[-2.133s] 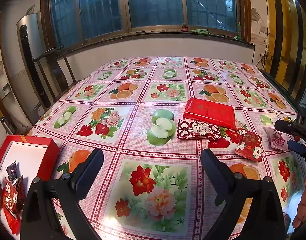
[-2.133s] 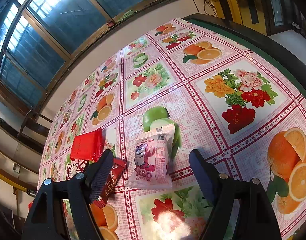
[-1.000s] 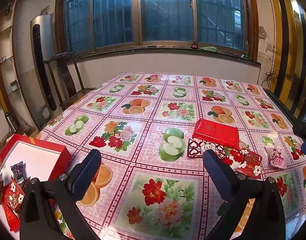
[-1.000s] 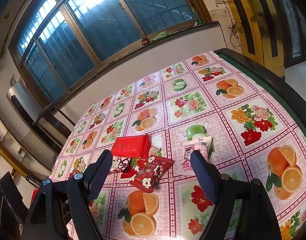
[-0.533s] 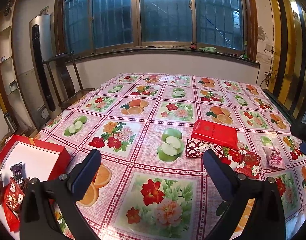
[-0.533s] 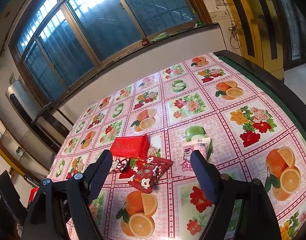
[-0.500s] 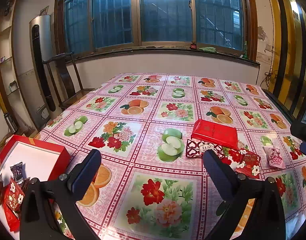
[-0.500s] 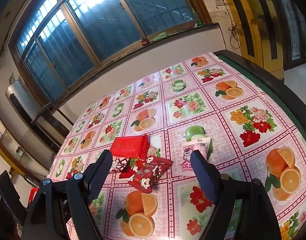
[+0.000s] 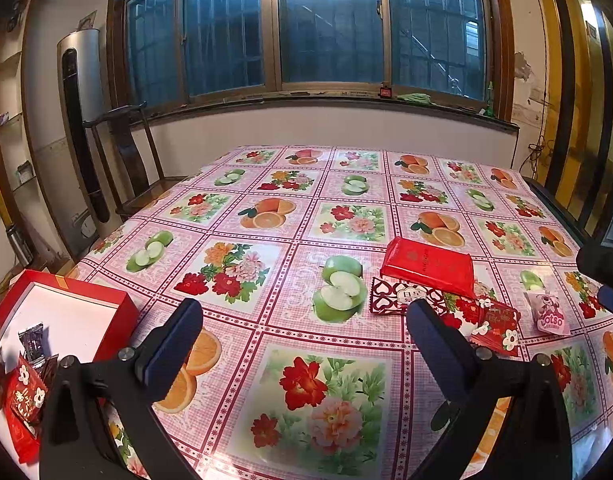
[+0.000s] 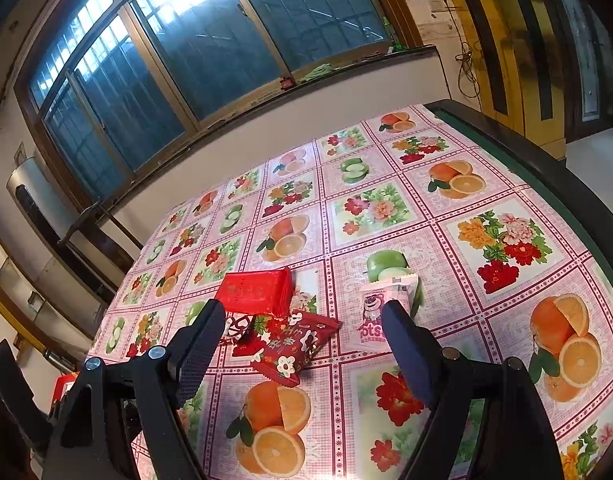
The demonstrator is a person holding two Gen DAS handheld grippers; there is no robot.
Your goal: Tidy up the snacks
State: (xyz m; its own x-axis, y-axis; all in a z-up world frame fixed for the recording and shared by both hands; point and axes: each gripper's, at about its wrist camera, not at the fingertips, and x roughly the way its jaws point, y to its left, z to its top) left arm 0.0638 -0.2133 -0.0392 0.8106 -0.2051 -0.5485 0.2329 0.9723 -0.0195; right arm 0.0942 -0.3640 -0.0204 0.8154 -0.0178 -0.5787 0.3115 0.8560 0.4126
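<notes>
One table (image 9: 290,208), covered edge to edge by a pink oilcloth printed with fruit and flower squares. One red gift box (image 9: 122,308) at the near-left corner, lid off, white lining showing; inside, at least one dark packet (image 9: 33,344) and one red flowered packet (image 9: 24,394), more wrappers at the frame edge (count unclear, cropped). In the right wrist view only a red sliver of that box.

Two grippers, both hovering over the cloth, touching nothing. Left gripper (image 9: 304,334): jaws spread wide, only bare tablecloth between them. Right gripper (image 10: 302,338): jaws equally wide, nothing clamped; flowered pouch seen in the gap but lying flat on the table beyond the tips (not gripped).

Four loose snacks on the table, clustered right of centre:
- One flat red pack (image 9: 428,266) (image 10: 258,292), largest, farthest back.
- One red pouch with white flowers (image 9: 496,326) (image 10: 294,346), nearest, partly overlapping the next.
- One red-and-white heart-pattern packet (image 9: 398,300), just in front of the red pack, near end hidden behind the left gripper's right finger; only a corner visible in the right wrist view.
- One small pink bear-print sachet (image 9: 546,314) (image 10: 380,308), apart from the other three, over a printed green apple.

One dark wooden chair (image 9: 134,160) off the far-left table corner.
</notes>
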